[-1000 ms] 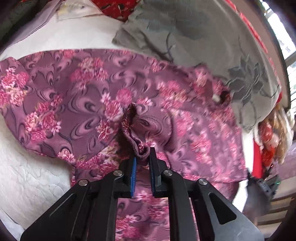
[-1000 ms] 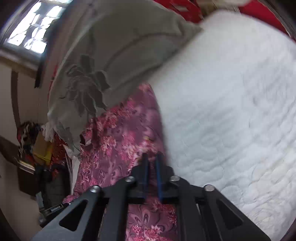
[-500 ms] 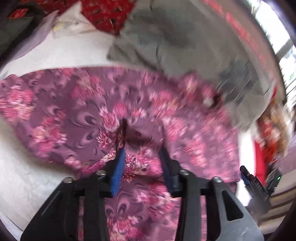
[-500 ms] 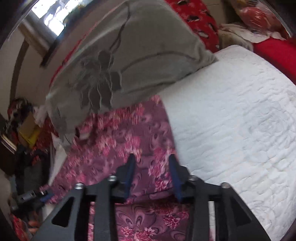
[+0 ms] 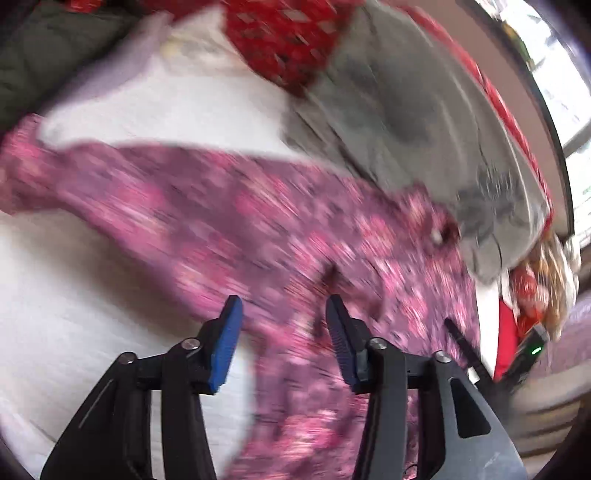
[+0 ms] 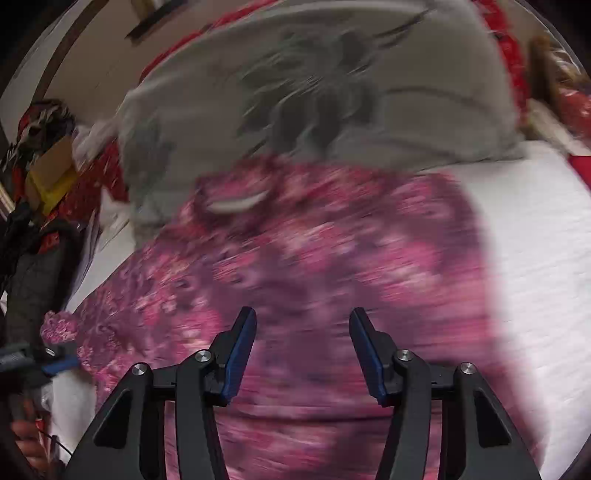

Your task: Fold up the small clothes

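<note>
A purple garment with pink flowers (image 5: 258, 221) lies spread on the white quilted bed (image 5: 55, 295); both views are blurred by motion. My left gripper (image 5: 283, 301) hovers over the garment's near part. Its jaws are opening, with nothing pinched between the blue pads (image 5: 225, 343). In the right wrist view the same garment (image 6: 332, 251) fills the middle. My right gripper (image 6: 303, 312) hangs above it, jaws opening too, and the cloth lies below the pads, not between them.
A grey pillow with a dark flower print (image 6: 332, 92) lies against the garment's far edge, also seen as the pillow (image 5: 406, 110). Red patterned fabric (image 5: 288, 33) sits behind it. Bags and clutter (image 6: 44, 166) stand beside the bed. A hand (image 6: 26, 439) shows at the lower left.
Both grippers were shut on folds of the garment; both have let go, spread their jaws and pulled away. The cloth has dropped flat. The right view has rolled.
</note>
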Demonstrator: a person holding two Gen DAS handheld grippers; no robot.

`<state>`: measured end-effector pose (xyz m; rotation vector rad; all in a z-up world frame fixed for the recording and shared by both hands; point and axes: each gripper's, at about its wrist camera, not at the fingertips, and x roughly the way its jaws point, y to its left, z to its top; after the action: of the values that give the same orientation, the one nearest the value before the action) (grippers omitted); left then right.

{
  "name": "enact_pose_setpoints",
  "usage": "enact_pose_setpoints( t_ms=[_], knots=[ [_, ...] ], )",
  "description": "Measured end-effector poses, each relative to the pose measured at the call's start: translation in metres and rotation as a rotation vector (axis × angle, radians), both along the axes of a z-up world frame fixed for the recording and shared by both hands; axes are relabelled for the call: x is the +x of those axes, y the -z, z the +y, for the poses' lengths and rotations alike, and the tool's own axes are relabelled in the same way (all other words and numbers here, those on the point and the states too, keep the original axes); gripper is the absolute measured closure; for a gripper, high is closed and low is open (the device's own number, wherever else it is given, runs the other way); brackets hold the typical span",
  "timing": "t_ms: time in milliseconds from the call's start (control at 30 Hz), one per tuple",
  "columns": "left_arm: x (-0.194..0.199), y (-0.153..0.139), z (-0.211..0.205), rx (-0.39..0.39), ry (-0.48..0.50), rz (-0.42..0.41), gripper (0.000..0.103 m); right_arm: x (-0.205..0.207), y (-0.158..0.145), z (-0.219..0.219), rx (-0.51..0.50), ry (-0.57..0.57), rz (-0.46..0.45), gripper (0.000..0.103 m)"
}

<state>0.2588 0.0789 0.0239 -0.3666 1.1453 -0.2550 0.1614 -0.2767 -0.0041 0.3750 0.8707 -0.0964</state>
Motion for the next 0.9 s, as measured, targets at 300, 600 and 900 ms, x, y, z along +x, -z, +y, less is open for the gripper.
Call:
enact_pose_setpoints(
  t_ms=[300, 600, 900],
  knots=[
    [0.045, -0.003, 0.169, 0.162, -0.291, 0.029, 0.043, -0.006, 0.031, 0.035, -0.197, 0.033, -0.02, 0.009],
    [0.096, 0.048, 0.194, 0.078, -0.377, 0.162, 0.043, -0.006, 0.035, 0.034, -0.182, 0.013, -0.035, 0.001],
    [0.083, -0.014, 0.201, 0.406, -0.41, -0.073, 0.096, -0.003, 0.037, 0.036, -0.183, 0.014, -0.039, 0.001]
  ],
)
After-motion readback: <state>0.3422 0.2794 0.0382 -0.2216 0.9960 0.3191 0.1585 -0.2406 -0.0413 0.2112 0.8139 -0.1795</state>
